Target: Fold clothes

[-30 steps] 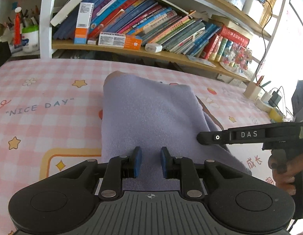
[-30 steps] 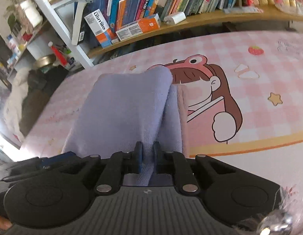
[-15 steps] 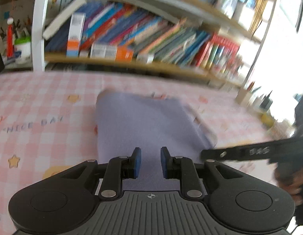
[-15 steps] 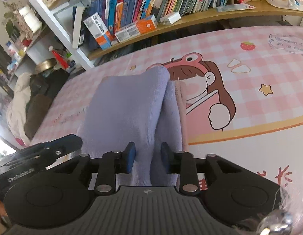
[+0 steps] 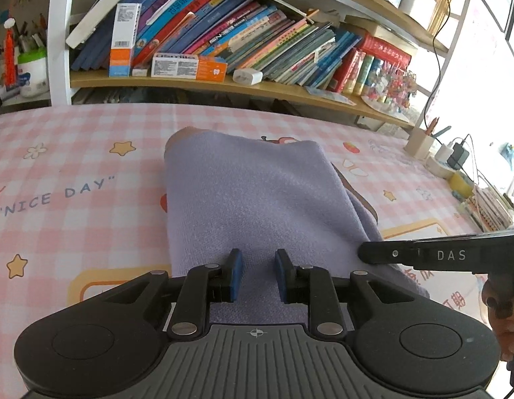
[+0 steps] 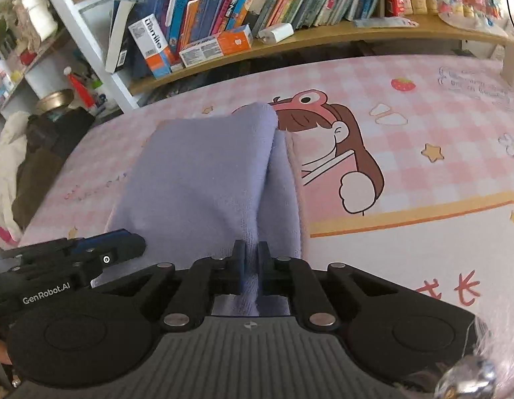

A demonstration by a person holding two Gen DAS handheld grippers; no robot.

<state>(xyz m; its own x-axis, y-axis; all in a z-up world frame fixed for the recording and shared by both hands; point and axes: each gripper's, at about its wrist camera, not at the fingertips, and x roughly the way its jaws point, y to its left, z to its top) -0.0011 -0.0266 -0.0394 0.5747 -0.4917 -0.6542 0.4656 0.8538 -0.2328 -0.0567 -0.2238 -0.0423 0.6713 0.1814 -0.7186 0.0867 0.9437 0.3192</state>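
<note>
Right gripper [image 6: 251, 252] pinches the near edge of the lavender cloth [image 6: 203, 173]; left gripper [image 5: 256, 264] jaws are parting over it, gripping nothing. Cloth lies folded mid-table on the pink checked cover [image 5: 74, 166], bookshelf [image 5: 223, 83] beyond.

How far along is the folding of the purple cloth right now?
Done: the purple cloth already lies doubled over on the pink table cover. In hand: the right gripper pinches the cloth's near edge; the left gripper sits open over it, gripping nothing. Left: likely another fold, then release.
</note>
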